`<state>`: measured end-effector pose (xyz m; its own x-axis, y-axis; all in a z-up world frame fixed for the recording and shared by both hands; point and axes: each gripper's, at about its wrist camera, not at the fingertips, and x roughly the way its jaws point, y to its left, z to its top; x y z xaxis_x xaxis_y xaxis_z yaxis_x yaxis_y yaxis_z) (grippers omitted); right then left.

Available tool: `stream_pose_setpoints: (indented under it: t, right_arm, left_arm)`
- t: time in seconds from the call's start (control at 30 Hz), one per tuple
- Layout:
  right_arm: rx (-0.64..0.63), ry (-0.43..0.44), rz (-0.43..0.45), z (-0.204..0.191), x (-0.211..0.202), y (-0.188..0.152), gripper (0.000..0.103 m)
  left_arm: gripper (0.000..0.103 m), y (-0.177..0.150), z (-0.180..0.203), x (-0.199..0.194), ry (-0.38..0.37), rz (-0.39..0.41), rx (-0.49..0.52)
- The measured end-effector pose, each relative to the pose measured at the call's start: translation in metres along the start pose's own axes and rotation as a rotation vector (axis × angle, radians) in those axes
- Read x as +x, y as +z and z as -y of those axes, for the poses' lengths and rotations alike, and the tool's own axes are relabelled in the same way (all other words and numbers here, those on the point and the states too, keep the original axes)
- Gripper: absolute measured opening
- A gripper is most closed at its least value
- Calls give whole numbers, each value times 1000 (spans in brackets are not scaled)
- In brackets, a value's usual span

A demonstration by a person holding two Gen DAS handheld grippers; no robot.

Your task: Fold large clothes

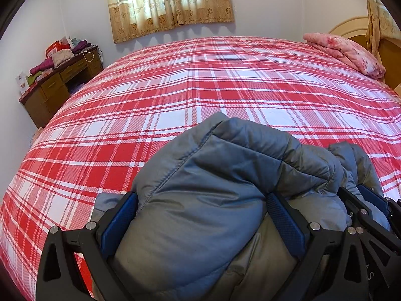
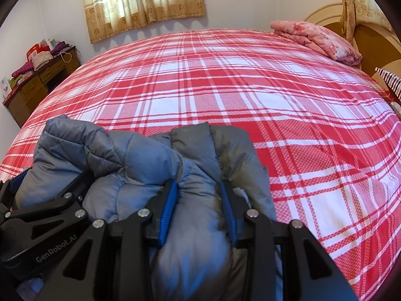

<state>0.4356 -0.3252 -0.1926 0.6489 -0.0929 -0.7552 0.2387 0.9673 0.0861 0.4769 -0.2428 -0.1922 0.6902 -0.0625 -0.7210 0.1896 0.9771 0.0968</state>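
The right tool (image 2: pixel 199 200) pinches a bunched grey puffer jacket (image 2: pixel 140 155). It lies on the red plaid bed (image 2: pixel 250 80), the left tool (image 2: pixel 50 193) just beside.

On my left gripper (image 2: pixel 15 190), seen from my right wrist, I read "GenRobot.AI" in pale letters on its black body. From my left wrist, I catch a few pale letters on my right gripper (image 1: pixel 361 200), too cut off to read. The printed cards (image 2: pixel 5 86) and red boxes (image 2: pixel 37 48) on the desk (image 2: pixel 32 87) are too small for me.
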Motion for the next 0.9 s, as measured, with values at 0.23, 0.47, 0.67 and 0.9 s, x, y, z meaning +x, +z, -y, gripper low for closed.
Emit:
stream_pose_setpoints:
  t: [0.23, 0.47, 0.67, 0.9]
  right_arm:
    - [0, 0, 0, 0, 0, 0, 39]
    - [1, 0, 0, 0, 0, 0, 39]
    - [1, 15, -12, 0, -1, 2, 42]
    - [34, 88, 77, 28, -70, -12, 96]
  left_arm:
    - [102, 0, 1, 0, 3, 0, 1]
    - [102, 1, 0, 0, 7, 1, 4]
    - [102, 6, -6, -6, -37, -43, 18]
    - [102, -37, -71, -78, -147, -27, -59]
